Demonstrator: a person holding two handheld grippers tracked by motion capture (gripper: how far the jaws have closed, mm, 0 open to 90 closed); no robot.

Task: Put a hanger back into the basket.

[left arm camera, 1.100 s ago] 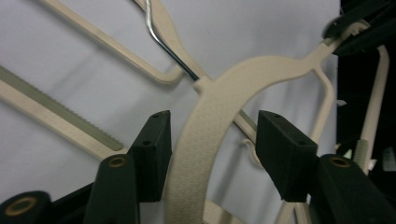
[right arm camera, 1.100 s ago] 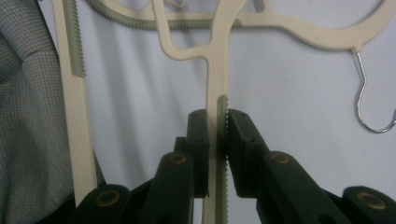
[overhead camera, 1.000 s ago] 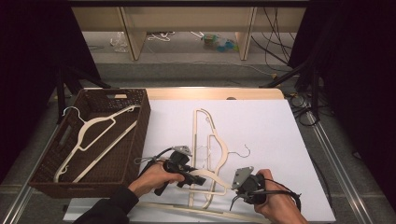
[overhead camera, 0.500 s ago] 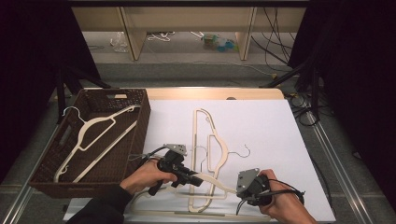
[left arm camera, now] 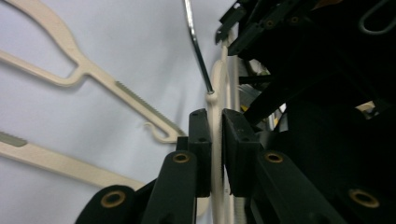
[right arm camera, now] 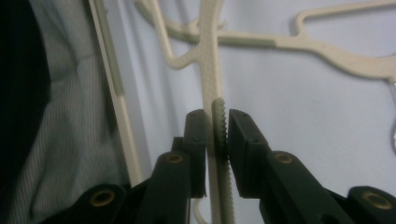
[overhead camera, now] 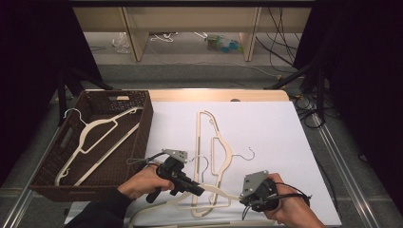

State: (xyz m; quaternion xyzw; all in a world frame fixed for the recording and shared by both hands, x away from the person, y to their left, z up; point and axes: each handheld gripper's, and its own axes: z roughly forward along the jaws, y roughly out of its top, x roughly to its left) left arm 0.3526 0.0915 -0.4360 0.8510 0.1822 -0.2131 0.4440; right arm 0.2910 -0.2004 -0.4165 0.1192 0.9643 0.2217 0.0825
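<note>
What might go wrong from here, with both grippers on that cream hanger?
The left gripper clamps the held hanger just below its metal hook. The right gripper's jaws, just opening, show a gap, so that end may drop. Lifted, it could snag the hanger lying underneath.

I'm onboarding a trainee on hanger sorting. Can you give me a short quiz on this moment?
1. How many hangers lie in the brown basket?
2. True or false: the left gripper has its fingers open and empty.
3. Where is the held hanger gripped by the left gripper? A. just below its metal hook; B. on its bottom bar; C. on the hook's curved tip.

Key: 1. One hanger. 2. False; they are shut on the held hanger. 3. A.
</note>
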